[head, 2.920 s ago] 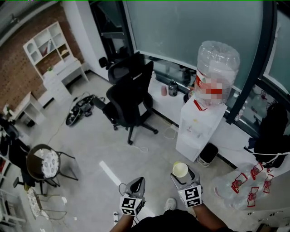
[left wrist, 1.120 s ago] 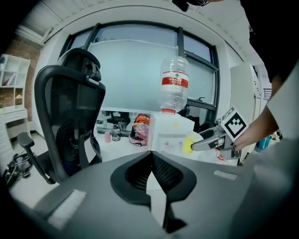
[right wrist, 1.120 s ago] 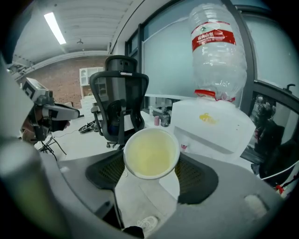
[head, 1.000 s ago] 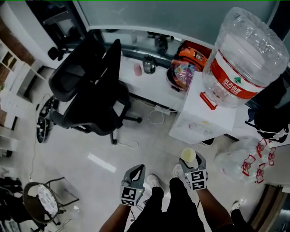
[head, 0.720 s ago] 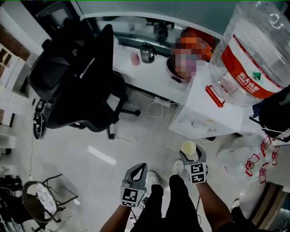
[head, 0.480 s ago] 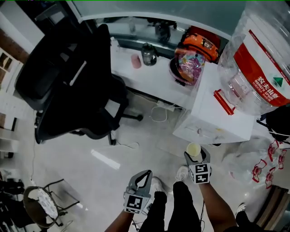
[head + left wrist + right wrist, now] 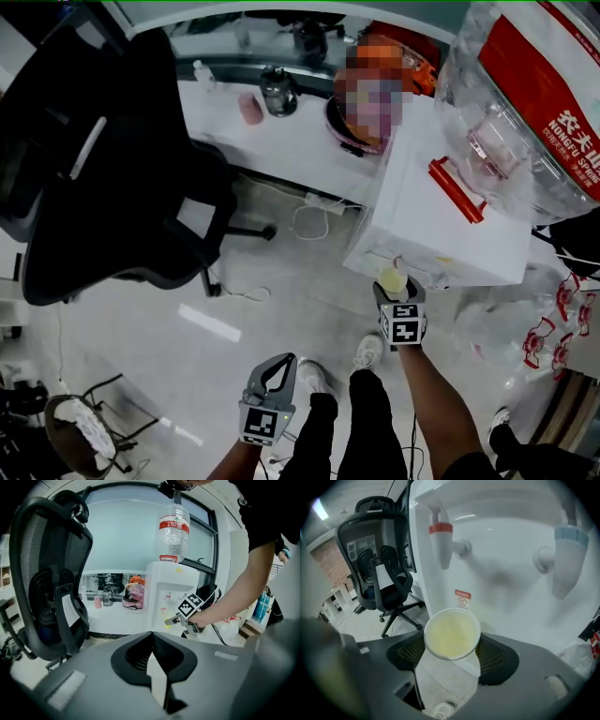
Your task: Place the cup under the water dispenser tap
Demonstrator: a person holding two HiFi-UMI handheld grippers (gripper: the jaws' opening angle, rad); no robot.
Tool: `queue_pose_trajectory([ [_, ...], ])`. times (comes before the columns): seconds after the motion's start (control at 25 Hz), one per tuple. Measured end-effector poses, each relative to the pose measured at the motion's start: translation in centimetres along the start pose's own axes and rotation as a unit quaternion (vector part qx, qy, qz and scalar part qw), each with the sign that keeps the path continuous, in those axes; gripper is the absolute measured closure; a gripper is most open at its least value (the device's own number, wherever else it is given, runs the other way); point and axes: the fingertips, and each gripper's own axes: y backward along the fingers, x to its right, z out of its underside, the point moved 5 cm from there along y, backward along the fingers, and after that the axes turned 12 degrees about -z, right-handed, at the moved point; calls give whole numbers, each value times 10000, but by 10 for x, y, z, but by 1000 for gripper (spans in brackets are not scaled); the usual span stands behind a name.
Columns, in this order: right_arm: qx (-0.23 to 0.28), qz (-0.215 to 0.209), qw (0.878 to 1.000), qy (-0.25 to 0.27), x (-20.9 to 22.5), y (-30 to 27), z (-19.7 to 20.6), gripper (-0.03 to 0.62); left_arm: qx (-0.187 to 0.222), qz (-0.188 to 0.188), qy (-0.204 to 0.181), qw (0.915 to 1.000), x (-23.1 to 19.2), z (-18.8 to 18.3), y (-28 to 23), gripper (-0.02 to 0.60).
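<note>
A white paper cup point(image 7: 452, 634) with a pale yellow inside is held upright, and my right gripper point(image 7: 452, 651) is shut on its sides. The cup point(image 7: 392, 279) sits just in front of the white water dispenser point(image 7: 450, 234), close to its face. It hangs below and between the red tap point(image 7: 440, 543) and the blue tap point(image 7: 568, 559), a bit nearer the red one. A big clear bottle point(image 7: 525, 103) tops the dispenser. My left gripper point(image 7: 274, 375) hangs lower and to the left over the floor, shut and empty, its jaw tips point(image 7: 151, 637) meeting.
A black office chair point(image 7: 94, 169) stands to the left of the dispenser. Behind it a low white ledge point(image 7: 281, 141) carries bottles and a pink bag. Plastic bags point(image 7: 553, 319) lie on the floor at the right. The person's legs and shoes point(image 7: 366, 352) are below the grippers.
Both grippers have sunk. The right one has carried the cup forward, right up to the dispenser's front below the taps. The head view has closed in on the dispenser.
</note>
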Motion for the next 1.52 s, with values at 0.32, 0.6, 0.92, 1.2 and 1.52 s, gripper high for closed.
queue_pose_trajectory([
  [0.32,-52,112,9997,-216,7,-29,-4,260,-110,262,-147,9995,18,13,-15,566],
  [0.6,-162,207,9985,-473,11,-46,-2,250,-104,186,-351,9992,5,4,-23,566],
  [0.92,-32,302,9971,-693,9,-48,-5,236,-60,187,-347,9992,3,0,-24,566],
  [1.2,89,399,9979,-503,4,-40,-10,180,-104,161,-159,9997,7,8,-24,566],
  [1.52,317,73,9991,284,-39,16,-15,172,-18,124,-35,9999,6,-11,-19,566],
])
